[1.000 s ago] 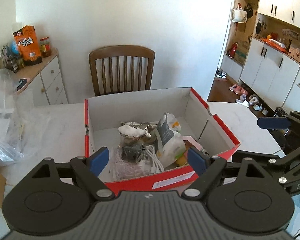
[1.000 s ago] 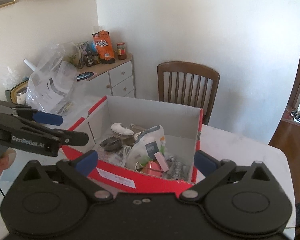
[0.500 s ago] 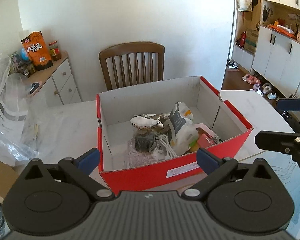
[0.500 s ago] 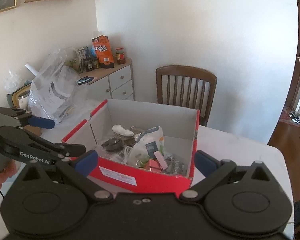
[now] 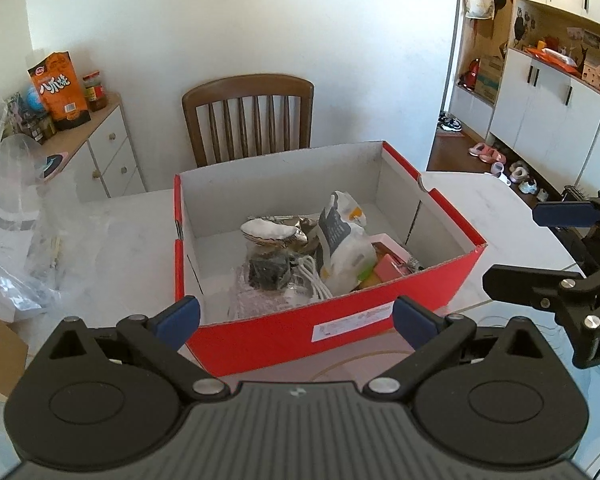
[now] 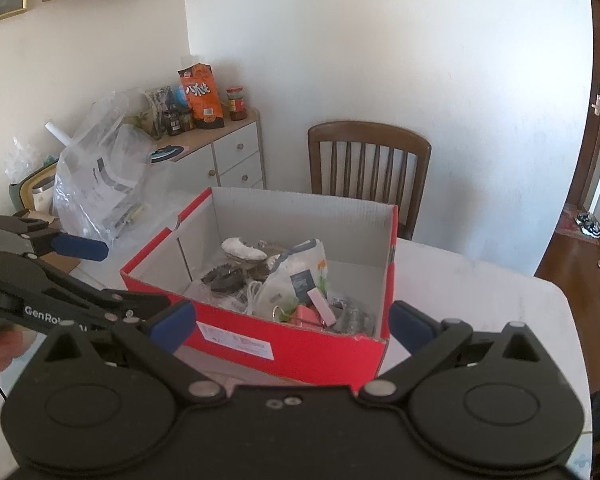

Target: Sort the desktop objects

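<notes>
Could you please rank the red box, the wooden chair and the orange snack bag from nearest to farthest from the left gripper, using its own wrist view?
From the left gripper:
1. Red box, directly ahead.
2. Wooden chair, behind the box.
3. Orange snack bag, far left, on the cabinet.

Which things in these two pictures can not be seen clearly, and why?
- Bottom of the red box: both views, hidden under the piled items.
- White pouch: label print too small to read.
- Clear plastic bag: left wrist view, cut by the left edge.
- Person's hand: right wrist view, mostly cut off.
</notes>
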### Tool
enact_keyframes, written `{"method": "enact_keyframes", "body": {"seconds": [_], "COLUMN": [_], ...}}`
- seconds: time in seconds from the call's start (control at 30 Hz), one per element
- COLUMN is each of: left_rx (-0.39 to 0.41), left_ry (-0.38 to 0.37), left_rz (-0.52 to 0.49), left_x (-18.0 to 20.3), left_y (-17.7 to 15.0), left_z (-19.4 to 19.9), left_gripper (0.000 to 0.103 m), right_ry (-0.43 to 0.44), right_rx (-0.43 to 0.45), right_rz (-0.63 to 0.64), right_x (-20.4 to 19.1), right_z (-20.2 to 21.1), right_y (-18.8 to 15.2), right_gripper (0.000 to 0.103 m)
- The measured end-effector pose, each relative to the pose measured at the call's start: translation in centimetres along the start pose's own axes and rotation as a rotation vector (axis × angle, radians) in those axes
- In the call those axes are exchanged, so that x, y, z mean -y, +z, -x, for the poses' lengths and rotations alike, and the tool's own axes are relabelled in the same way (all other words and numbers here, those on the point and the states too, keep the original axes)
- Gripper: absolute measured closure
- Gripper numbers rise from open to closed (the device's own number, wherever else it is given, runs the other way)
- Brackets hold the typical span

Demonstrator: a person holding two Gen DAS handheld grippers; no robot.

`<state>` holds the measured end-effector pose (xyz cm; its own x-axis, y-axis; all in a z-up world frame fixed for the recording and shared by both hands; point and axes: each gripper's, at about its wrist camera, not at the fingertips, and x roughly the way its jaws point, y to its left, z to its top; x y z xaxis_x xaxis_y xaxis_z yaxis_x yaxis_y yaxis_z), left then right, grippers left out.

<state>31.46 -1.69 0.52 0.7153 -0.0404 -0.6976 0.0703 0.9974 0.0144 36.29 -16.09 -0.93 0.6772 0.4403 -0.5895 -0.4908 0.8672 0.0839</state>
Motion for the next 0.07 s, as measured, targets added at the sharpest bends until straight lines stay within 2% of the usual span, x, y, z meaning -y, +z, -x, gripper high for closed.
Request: {"method": "enact_keyframes", "body": {"seconds": [0.07], "left_rx": [-0.003], "left_ry": [-0.01], "left_rz": [0.004], "left_x": [-0.03], "left_y": [-0.15], "left_z": [0.07], "left_gripper": [0.0], "right_ry": [-0.001], "right_rx": [-0.005], "right_rz": [-0.007], "right_x": [0.06], "right_z": [-0.03], "right_y": [-0.18], "right_gripper": [0.0]}}
